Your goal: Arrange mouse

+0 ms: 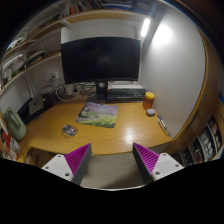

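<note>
A small grey rounded object, apparently the mouse [69, 130], lies on the wooden desk [120, 137], just left of a colourful mouse mat [98, 115]. My gripper [112, 153] is held above the desk's near edge, well back from both. Its fingers are open with nothing between them, and the purple pads [78, 157] face each other across a wide gap. The mouse is ahead and to the left of the left finger.
A dark monitor [100, 58] stands at the back of the desk with a keyboard [125, 95] in front of it. A yellow-orange cup [149, 99] and a small white item [151, 112] sit to the right. A green object [17, 125] is at the far left. Shelves [205, 140] stand on the right.
</note>
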Demonstrator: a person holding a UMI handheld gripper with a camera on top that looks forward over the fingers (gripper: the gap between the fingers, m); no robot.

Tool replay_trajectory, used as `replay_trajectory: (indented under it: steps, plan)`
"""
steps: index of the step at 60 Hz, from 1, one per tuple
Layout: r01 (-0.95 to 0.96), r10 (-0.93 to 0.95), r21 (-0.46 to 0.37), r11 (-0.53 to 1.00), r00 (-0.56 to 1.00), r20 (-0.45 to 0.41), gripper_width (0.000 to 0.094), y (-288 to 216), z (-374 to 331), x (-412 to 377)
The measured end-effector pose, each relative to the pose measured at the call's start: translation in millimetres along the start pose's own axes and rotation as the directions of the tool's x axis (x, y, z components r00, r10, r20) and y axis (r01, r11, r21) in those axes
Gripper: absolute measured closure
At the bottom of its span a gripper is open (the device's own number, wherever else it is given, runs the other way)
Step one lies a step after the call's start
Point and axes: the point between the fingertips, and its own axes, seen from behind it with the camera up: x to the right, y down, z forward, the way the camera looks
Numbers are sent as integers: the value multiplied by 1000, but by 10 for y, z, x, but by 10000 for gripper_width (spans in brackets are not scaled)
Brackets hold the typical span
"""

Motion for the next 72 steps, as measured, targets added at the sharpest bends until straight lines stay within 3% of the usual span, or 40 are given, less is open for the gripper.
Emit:
replay_trajectory:
  steps: [8, 27, 40, 72]
  plan:
    - [12, -12, -9, 1000, 1000, 7, 85, 126, 118, -144]
    - [86, -81, -39, 996, 990, 116, 84, 383, 315, -981]
    - [116, -112, -11, 993, 979, 171, 80, 456, 512, -1599]
    - [112, -128, 135, 984, 985, 112, 85, 367, 1720, -2310]
